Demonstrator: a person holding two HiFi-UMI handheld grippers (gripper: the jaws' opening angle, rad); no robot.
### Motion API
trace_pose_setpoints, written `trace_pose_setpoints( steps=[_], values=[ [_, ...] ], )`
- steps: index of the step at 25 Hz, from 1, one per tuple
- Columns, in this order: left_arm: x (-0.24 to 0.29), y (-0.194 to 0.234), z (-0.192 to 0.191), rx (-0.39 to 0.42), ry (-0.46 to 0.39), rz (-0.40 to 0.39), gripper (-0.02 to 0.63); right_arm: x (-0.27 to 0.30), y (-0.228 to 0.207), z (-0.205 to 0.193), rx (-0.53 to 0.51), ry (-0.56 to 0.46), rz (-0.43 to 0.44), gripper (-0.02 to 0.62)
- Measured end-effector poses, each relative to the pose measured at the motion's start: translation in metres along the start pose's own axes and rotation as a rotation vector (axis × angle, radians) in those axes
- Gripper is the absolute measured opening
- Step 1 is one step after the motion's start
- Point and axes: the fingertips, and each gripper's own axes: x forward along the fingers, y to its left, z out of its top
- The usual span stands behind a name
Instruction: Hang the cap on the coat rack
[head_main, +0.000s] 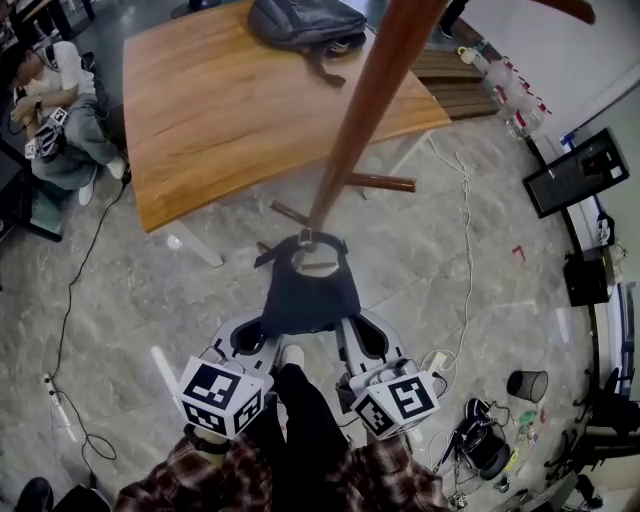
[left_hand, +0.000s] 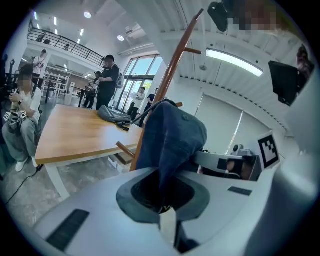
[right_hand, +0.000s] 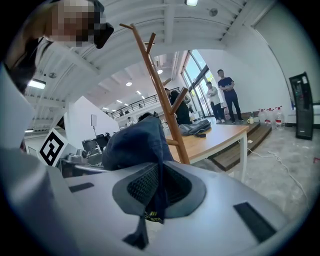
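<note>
**Both tongs clamped on the cap in front of the coat rack**

I am holding the dark blue cap at the centre of the head view. My left tongs and right tongs are each gripping its lower edge, one at either side. In the left gripper view the left tongs are squeezing a fold of the cloth between jaws that are almost meeting, and the cap is rising up the middle of the frame. The right gripper view is showing the same pinch on that side. The coat rack is slanting from the top right of the head view down to the cap's upper edge, and in both gripper views it is standing just behind the cap. A wooden surface is filling the upper left, with a grey bag lying at its far edge.
</note>
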Motion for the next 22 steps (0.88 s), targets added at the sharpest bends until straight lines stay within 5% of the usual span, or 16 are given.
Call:
trace_pose_setpoints(
  steps=[22],
  values=[
    [0.104, 0.073, -0.054, -0.081, 0.062, 0.06, 0.017, 0.084, -0.081, -0.069, -0.024, 0.094, -0.096, 0.022]
  ],
)
